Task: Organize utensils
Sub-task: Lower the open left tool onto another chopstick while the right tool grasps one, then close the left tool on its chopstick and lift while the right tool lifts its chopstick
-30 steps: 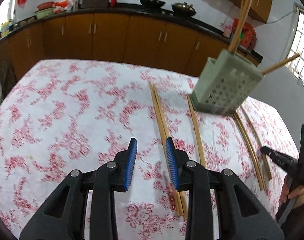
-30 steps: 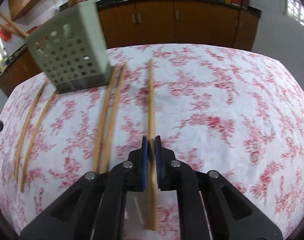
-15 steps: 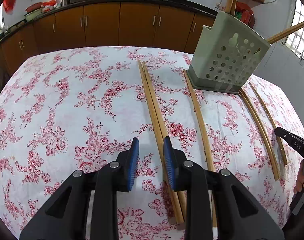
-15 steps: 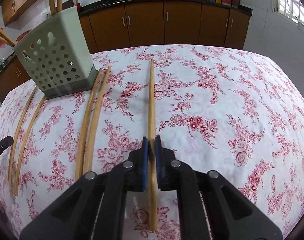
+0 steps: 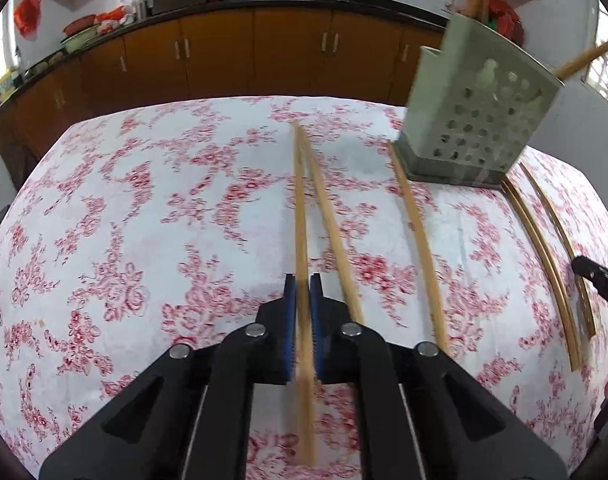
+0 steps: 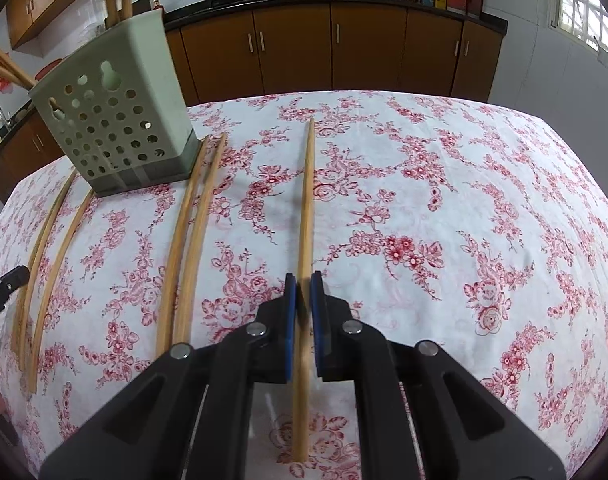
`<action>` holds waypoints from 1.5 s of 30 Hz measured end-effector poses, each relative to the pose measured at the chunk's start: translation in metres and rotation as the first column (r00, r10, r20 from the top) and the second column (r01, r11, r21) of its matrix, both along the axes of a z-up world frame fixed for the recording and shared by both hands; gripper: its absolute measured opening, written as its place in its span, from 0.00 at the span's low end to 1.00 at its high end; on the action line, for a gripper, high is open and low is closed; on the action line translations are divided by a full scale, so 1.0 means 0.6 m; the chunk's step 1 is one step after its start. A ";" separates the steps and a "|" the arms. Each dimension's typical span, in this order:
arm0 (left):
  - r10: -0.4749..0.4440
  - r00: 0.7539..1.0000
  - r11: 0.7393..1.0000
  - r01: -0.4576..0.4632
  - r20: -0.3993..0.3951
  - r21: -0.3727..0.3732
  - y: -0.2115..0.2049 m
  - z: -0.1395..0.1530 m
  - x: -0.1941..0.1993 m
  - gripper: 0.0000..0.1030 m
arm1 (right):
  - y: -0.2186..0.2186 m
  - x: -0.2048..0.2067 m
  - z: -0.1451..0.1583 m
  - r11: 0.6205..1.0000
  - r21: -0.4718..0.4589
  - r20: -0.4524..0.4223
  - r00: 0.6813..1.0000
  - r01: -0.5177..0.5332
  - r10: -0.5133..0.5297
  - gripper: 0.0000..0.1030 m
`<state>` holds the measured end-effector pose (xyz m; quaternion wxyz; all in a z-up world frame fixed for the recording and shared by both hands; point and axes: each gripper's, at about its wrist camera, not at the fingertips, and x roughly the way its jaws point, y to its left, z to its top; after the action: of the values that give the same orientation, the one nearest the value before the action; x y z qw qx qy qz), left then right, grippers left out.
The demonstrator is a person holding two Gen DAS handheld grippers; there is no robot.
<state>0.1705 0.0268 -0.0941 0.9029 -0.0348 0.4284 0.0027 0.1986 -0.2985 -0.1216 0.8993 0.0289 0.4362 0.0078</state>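
Our left gripper (image 5: 303, 283), open half a second ago, now clamps a chopstick (image 5: 301, 220) between its blue pads. Our right gripper (image 6: 303, 282) still pinches its own chopstick (image 6: 307, 200), the green utensil holder (image 6: 113, 120) standing ahead-left of its fingers.

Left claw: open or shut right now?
Shut. The left claw has its blue pads pressed against both sides of a chopstick lying on the flowered tablecloth.
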 end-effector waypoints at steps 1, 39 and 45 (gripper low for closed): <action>0.015 1.000 1.000 -0.015 -0.001 0.005 0.007 0.000 0.002 0.07 | 0.001 0.001 0.000 1.000 -0.002 0.002 1.000 -0.002 0.002 0.09; 0.007 1.000 1.000 -0.007 0.011 -0.021 0.073 -0.004 -0.004 0.08 | -0.020 0.008 -0.005 0.999 0.009 0.032 0.998 0.053 -0.053 0.08; 0.007 1.000 1.000 -0.007 0.011 -0.022 0.073 -0.004 -0.004 0.08 | -0.021 0.008 -0.005 0.999 0.012 0.032 0.998 0.053 -0.053 0.08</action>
<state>0.1679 0.0705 -0.0963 0.9048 -0.0459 0.4234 0.0010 0.2031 -0.3109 -0.1244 0.9060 0.0452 0.4207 -0.0134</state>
